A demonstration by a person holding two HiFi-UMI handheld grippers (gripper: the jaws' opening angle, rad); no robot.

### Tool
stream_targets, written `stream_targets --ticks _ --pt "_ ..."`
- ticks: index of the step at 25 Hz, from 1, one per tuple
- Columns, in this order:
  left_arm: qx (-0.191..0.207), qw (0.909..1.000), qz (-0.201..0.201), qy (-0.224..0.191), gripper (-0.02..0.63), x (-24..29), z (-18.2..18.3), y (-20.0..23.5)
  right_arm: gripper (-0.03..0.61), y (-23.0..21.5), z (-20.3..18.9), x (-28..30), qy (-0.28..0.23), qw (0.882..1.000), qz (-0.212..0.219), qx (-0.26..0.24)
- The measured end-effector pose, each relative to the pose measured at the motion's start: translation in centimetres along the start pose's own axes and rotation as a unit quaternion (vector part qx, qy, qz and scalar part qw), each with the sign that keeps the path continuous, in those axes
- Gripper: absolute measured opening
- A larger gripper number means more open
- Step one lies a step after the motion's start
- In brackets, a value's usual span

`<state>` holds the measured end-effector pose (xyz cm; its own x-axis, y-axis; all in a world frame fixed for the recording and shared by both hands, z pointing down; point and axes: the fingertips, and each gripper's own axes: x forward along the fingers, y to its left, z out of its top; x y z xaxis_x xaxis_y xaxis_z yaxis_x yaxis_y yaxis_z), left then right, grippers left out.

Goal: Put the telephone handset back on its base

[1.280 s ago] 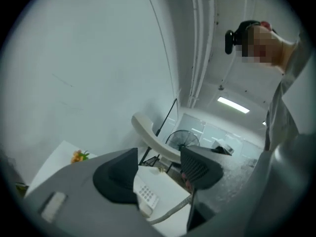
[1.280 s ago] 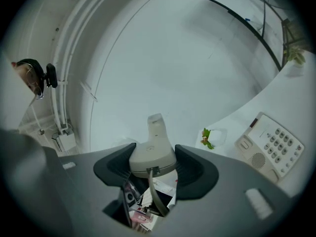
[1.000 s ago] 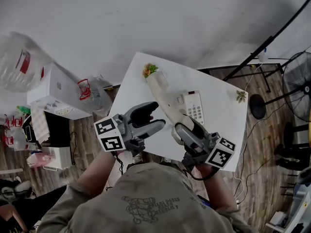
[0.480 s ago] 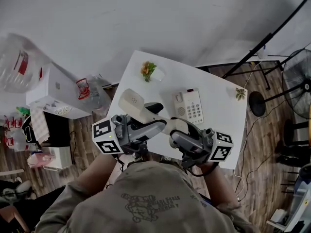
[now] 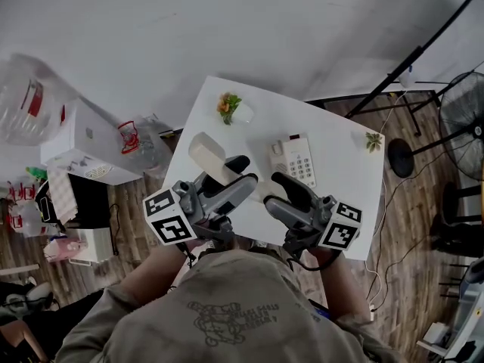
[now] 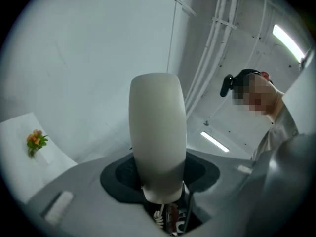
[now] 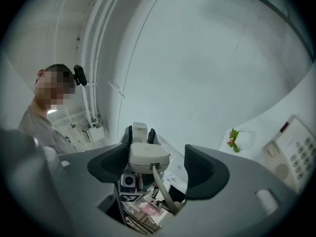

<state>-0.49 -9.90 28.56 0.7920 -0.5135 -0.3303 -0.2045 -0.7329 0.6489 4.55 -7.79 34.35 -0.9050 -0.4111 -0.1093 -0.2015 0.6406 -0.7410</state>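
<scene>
My left gripper (image 5: 240,172) is clamped on the handset (image 5: 206,152), holding it above the table (image 5: 344,187), left of the base (image 5: 296,159) and off it. My right gripper (image 5: 272,190) has just been opening; the handset's corded end sits between its parted jaws.

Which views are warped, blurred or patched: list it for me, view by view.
Head view: even light, sharp at centre, the stand pole bows toward the corner. Left gripper view: fisheye circle with black corners, the handset looms close and soft, mosaic patch at right. Right gripper view: same fisheye rim, telephone base bent at the edge, mosaic patch at left.
</scene>
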Motion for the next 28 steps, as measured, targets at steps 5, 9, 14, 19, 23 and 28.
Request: stream_targets --ticks 5,9,14,19,23,28 --pt "-0.014 0.9983 0.056 -0.007 0.206 -0.5 -0.5 1.6 0.377 -1.2 0.4 -1.9 0.022 0.991 -0.086 -0.095" --pt "0.036 0.9949 0.093 0.014 0.206 -0.5 -0.9 2.0 0.314 -1.6 1.5 -3.3 0.024 0.964 -0.161 -0.211" --pt "0.107 0.9791 0.162 0.059 0.206 -0.9 -1.4 3.3 0.243 -1.8 3.7 -5.4 -0.012 0.943 -0.218 -0.250" --pt "0.190 0.9439 0.251 0.099 0.206 -1.8 -2.3 5.2 0.200 -2.1 5.6 -7.9 -0.025 0.911 -0.290 -0.292" --pt "0.215 0.9209 0.301 0.122 0.206 -2.7 -3.1 6.3 0.177 -2.3 6.6 -9.9 -0.026 0.883 -0.347 -0.314" --pt "0.226 0.9077 0.327 0.134 0.202 -3.6 -3.5 6.8 0.100 -3.4 7.0 -12.1 -0.033 0.876 -0.380 -0.295"
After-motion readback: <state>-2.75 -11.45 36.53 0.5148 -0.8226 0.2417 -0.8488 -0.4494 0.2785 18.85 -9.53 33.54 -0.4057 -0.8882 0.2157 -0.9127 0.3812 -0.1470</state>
